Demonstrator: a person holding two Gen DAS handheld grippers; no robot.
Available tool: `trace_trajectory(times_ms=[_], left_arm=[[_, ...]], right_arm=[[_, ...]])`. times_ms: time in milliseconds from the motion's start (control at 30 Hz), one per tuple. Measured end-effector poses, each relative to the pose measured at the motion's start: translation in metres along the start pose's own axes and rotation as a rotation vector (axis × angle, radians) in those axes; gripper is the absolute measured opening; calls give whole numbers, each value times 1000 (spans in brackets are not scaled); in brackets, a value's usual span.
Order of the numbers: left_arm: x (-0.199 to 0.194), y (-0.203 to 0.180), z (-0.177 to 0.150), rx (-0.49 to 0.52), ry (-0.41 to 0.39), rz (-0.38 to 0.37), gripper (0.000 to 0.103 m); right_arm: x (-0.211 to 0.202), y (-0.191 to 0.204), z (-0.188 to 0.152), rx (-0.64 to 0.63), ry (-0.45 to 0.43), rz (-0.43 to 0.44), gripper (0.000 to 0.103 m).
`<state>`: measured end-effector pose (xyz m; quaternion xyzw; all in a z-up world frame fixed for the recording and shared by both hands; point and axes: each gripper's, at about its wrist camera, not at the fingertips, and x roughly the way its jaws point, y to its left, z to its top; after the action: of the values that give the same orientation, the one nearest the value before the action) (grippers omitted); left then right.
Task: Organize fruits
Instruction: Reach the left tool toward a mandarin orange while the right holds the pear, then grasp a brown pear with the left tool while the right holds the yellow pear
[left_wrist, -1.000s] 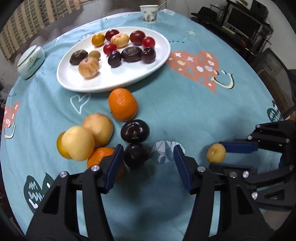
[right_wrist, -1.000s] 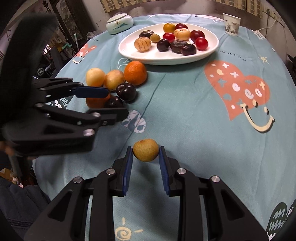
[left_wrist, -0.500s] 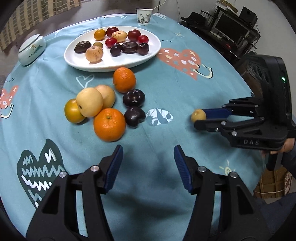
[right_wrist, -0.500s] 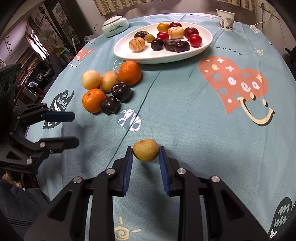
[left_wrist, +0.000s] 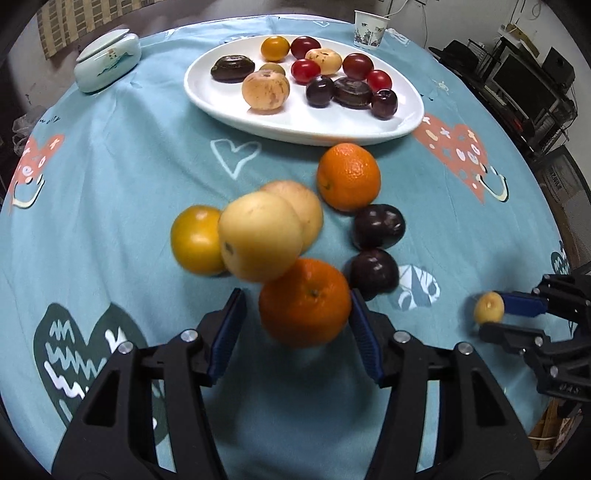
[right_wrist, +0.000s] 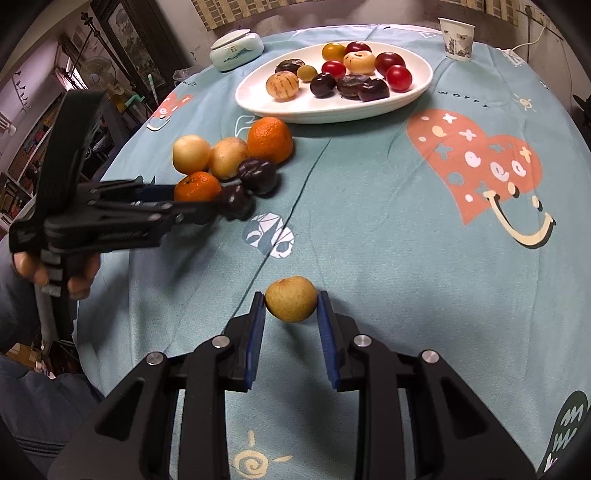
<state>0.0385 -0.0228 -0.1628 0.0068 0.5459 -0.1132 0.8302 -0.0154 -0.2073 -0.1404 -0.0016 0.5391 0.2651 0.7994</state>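
Both wrist views look low across the table toward the white plate; both show it.

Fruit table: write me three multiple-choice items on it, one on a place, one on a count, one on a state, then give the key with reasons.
1. Where does the paper cup stand?
A. On the white plate
B. On the tablecloth beyond the white plate
C. Between the two oranges

2. How many oranges lie on the tablecloth outside the plate?
A. One
B. Two
C. Four

3. What is the right claw doing?
A. Shut on a small yellow-brown fruit
B. Open over the plate
C. Shut on a dark plum

Key: B, the cup sits on the cloth past the plate's far rim. B, one orange lies near the plate and another orange sits between the open fingers of the left claw. A, both blue pads press the fruit's sides.
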Motion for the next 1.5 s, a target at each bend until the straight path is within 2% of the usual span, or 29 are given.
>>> trace_trajectory(times_ms=[33, 133, 233, 333, 400, 500, 567, 700, 933, 1100, 1200, 1267, 1400, 1500], left_arm=[[0, 0, 2, -2, 3, -4, 46], [-5, -6, 1, 27, 26, -47, 47], [-15, -7, -17, 58, 54, -67, 47], [-20, 2, -38, 45, 78, -80, 48], [-29, 5, -40, 51, 50, -78, 51], [-48, 10, -26, 48, -27, -66, 59], [-52, 13, -15, 46, -47, -57, 61], [-43, 1, 0, 84, -35, -34, 61], [-22, -27, 2, 189, 19, -52, 61], [-7, -25, 8, 190, 55, -16, 61], [0, -22, 6, 184, 90, -24, 61], [5, -20, 3, 181, 100, -15, 59], [5, -13, 5, 126, 82, -30, 40], [2, -11, 9, 121, 69, -22, 40]], right_arm=[[0, 0, 0, 2, 1, -1, 29], [-1, -3, 0, 11, -2, -6, 29], [-1, -5, 0, 21, -4, -10, 29], [0, -3, 0, 21, -5, -3, 29], [3, 0, 1, 10, 2, 0, 29], [5, 6, 5, -15, 8, 7, 29], [5, 10, 8, -28, 4, 12, 29], [2, 14, 9, -38, -8, 12, 29], [-5, 5, 1, 1, -13, -3, 29], [-6, 1, -1, 17, -17, -6, 29], [-6, 0, -1, 24, -19, -7, 29], [-5, 1, 1, 25, -19, -8, 29], [-1, 8, 4, 16, -12, -8, 29], [0, 15, 3, 5, -6, -7, 29]])
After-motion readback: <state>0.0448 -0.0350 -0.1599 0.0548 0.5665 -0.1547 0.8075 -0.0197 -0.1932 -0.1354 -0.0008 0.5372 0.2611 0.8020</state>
